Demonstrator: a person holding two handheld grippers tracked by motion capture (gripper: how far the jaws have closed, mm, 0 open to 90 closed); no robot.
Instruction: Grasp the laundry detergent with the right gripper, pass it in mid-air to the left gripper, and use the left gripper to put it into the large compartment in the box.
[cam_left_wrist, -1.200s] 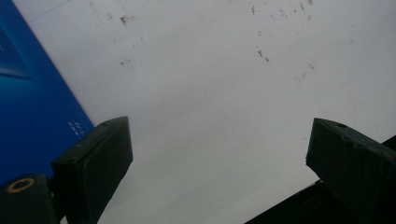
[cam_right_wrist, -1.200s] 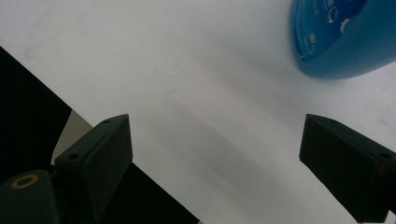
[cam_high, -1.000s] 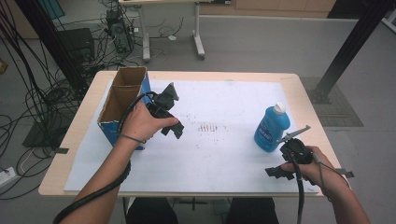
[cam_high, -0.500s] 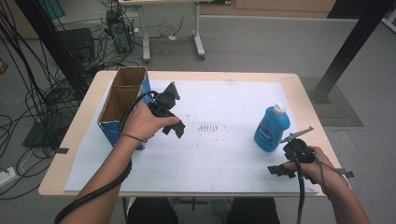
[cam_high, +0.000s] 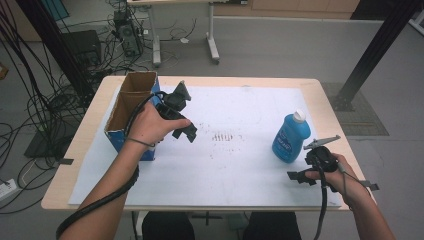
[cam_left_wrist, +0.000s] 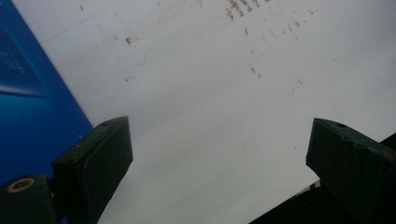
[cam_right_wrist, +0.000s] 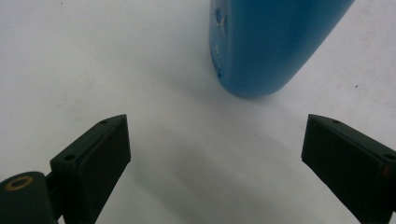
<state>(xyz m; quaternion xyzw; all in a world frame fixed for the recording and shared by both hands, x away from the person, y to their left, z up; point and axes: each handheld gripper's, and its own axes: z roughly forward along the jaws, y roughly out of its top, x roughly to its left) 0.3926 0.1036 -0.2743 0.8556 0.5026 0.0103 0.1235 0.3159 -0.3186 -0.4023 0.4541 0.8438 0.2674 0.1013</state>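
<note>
A blue plastic bottle with a white cap stands upright on the white sheet at the right. My right gripper hovers just in front of it, near the table's front edge. In the right gripper view this gripper is open and empty, with the bottle's base ahead and slightly right of the gap. My left gripper is held above the sheet beside an open cardboard box. In the left gripper view it is open, with the box's blue side at its left.
Faint brown marks dot the sheet's middle. The wooden table ends close behind the bottle's right side. Cables and a black post lie on the floor to the left, and another desk's legs stand beyond.
Little has changed. The left gripper has drifted slightly right over the sheet, and the right hand has sunk a little toward the front edge. Both stay open.
</note>
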